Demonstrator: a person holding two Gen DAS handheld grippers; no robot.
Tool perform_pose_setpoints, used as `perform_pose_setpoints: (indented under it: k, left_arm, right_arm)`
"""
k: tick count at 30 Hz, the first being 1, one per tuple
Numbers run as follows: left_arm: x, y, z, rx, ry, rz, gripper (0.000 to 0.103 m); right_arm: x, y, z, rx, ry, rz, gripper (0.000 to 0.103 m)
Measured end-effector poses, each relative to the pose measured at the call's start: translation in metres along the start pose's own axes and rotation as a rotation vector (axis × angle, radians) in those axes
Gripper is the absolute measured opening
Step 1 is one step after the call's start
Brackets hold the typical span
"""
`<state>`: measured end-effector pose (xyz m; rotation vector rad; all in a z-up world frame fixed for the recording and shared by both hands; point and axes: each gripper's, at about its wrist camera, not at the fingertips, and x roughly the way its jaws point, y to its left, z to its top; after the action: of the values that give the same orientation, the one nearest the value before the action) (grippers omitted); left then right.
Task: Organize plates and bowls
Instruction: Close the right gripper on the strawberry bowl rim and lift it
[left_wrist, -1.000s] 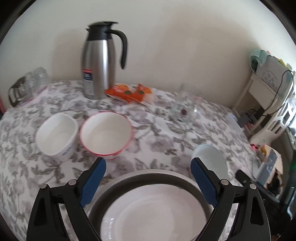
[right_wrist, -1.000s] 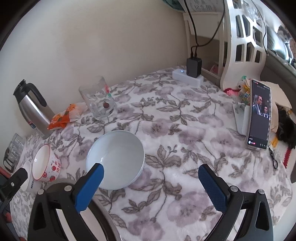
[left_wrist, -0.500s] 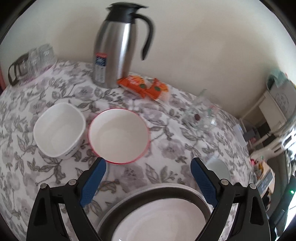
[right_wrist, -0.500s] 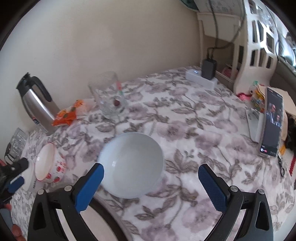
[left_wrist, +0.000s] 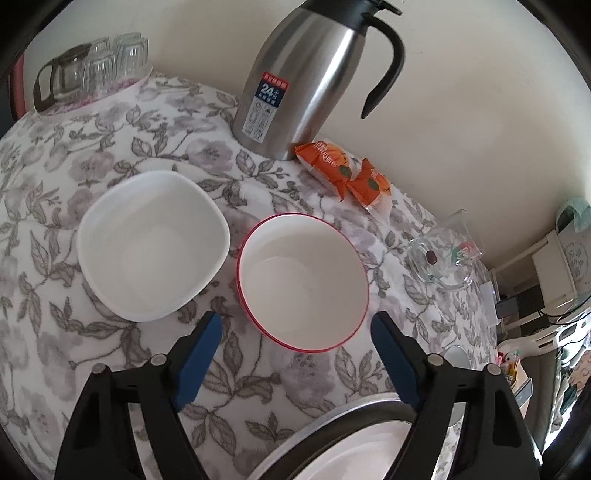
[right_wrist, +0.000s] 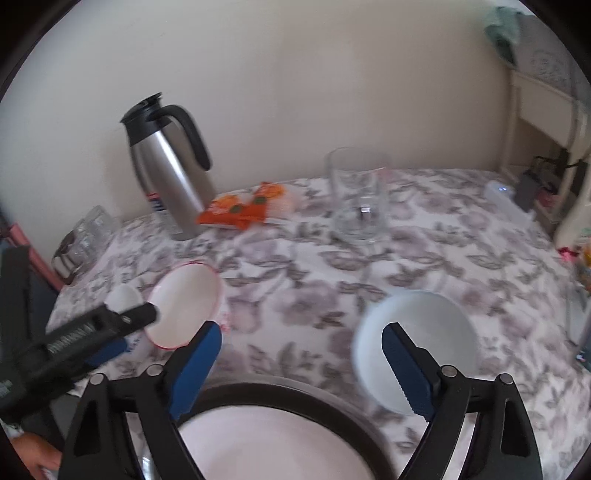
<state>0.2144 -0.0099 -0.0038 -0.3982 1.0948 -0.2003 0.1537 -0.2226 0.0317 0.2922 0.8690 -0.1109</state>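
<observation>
Left wrist: red-rimmed bowl (left_wrist: 303, 282) just beyond gaping left tongs (left_wrist: 295, 354)

Three bowls sit on the flowered tablecloth (left_wrist: 55, 236): one white squarish bowl (left_wrist: 151, 243) at 9 o'clock, one red-rimmed bowl (left_wrist: 303, 280) at the centre, and one pale blue bowl (right_wrist: 417, 343) at 4 o'clock in the right wrist view. One plate (right_wrist: 273, 439) on a dark tray lies at 6 o'clock. One steel jug (left_wrist: 306, 77) stands at 12 o'clock. Two orange snack packets (left_wrist: 343, 173) lie at 1 o'clock. One large glass (right_wrist: 358, 195) stands alone; several small upturned glasses (left_wrist: 110, 59) cluster at 10 o'clock, too overlapped to count.
</observation>
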Motion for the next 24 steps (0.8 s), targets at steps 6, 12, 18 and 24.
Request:
perform_pose_setpoints:
  k: [6, 12, 18, 24]
  left_arm:
    - [0.014, 0.013, 0.003, -0.045, 0.037, -0.023, 0.068]
    - [0.021, 0.017, 0.004, -0.061, 0.048, -0.031, 0.058]
    - [0.029, 0.018, 0.004, -0.070, 0.065, -0.037, 0.046]
    - [0.034, 0.024, 0.006, -0.094, 0.063, -0.031, 0.036]
  right_arm:
    - [0.025, 0.027, 0.018, -0.030, 0.059, 0.036, 0.071]
    - [0.056, 0.048, 0.028, -0.046, 0.129, 0.023, 0.052]
    - [0.082, 0.059, 0.030, -0.051, 0.184, 0.018, 0.035]
    - [0.101, 0.069, 0.027, -0.077, 0.220, 0.010, 0.020]
